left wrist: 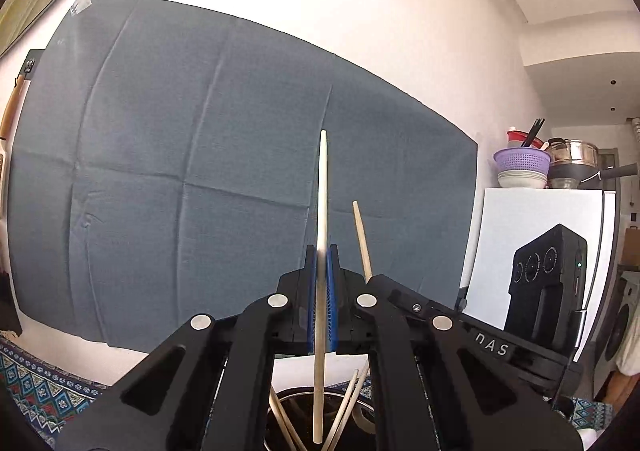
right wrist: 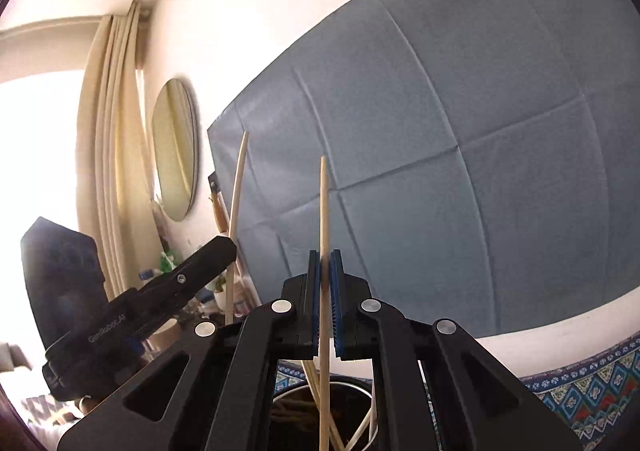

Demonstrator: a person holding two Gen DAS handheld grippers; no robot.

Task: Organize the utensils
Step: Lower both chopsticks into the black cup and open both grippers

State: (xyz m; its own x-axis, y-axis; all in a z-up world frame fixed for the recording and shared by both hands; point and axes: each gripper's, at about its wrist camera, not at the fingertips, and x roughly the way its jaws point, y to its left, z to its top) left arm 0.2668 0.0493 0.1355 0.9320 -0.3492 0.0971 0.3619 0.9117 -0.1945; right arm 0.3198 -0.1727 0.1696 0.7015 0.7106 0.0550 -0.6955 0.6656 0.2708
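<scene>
My left gripper (left wrist: 322, 251) is shut on a pale chopstick (left wrist: 323, 187) that stands nearly upright, its lower end hanging over a round dark holder (left wrist: 362, 417) with several chopsticks in it. The right gripper (right wrist: 325, 255) is shut on a tan chopstick (right wrist: 324, 203), also upright, over the same holder (right wrist: 356, 387). In the left wrist view the right gripper (left wrist: 374, 281) shows just right of mine with its tan chopstick (left wrist: 361, 235). In the right wrist view the left gripper (right wrist: 224, 245) sits at left with its pale chopstick (right wrist: 237, 195).
A blue-grey cloth (left wrist: 200, 155) hangs on the white wall ahead. A patterned tablecloth (right wrist: 580, 383) covers the table. Stacked bowls and a purple colander (left wrist: 522, 165) sit on a white fridge at right. An oval mirror (right wrist: 176, 149) and curtains (right wrist: 112, 139) are at left.
</scene>
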